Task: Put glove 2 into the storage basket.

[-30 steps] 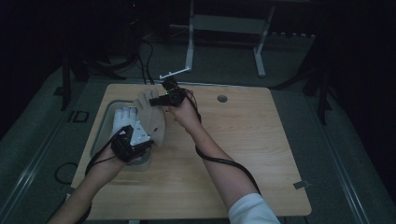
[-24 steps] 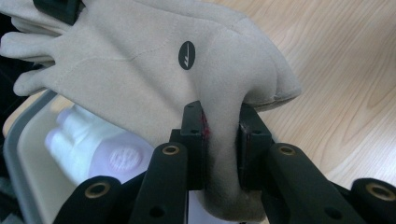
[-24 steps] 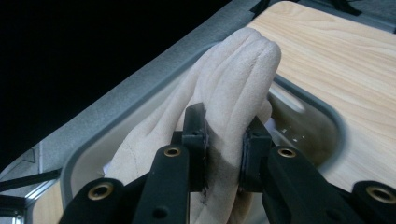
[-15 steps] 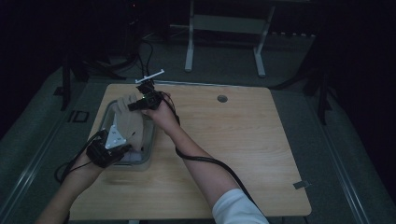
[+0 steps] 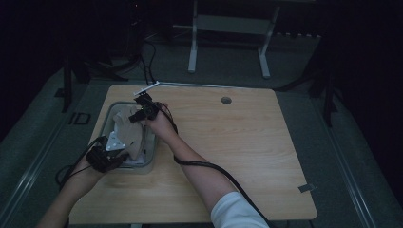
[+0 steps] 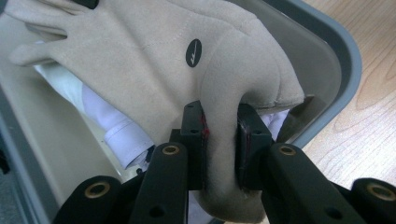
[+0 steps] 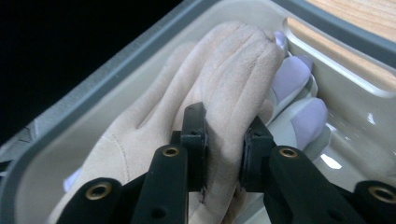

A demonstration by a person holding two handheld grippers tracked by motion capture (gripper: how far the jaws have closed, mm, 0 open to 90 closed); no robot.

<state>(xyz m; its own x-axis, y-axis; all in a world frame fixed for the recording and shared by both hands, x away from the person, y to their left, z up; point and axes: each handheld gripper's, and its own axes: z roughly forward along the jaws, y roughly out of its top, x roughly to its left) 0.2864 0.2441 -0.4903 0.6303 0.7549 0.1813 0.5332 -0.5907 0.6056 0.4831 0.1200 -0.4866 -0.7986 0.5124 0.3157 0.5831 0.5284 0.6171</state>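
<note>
High view dim and underexposed, room beyond the table (image 5: pixel 247 142) nearly black, table top faintly lit from above, both gripper views bright and even, soft glare on the tray wall (image 7: pixel 355 116), nearest gripper parts slightly soft

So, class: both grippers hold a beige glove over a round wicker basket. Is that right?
Not quite. The left gripper and right gripper do pinch the beige glove, but the high view shows it over a rectangular grey plastic tray, not a basket.
</note>
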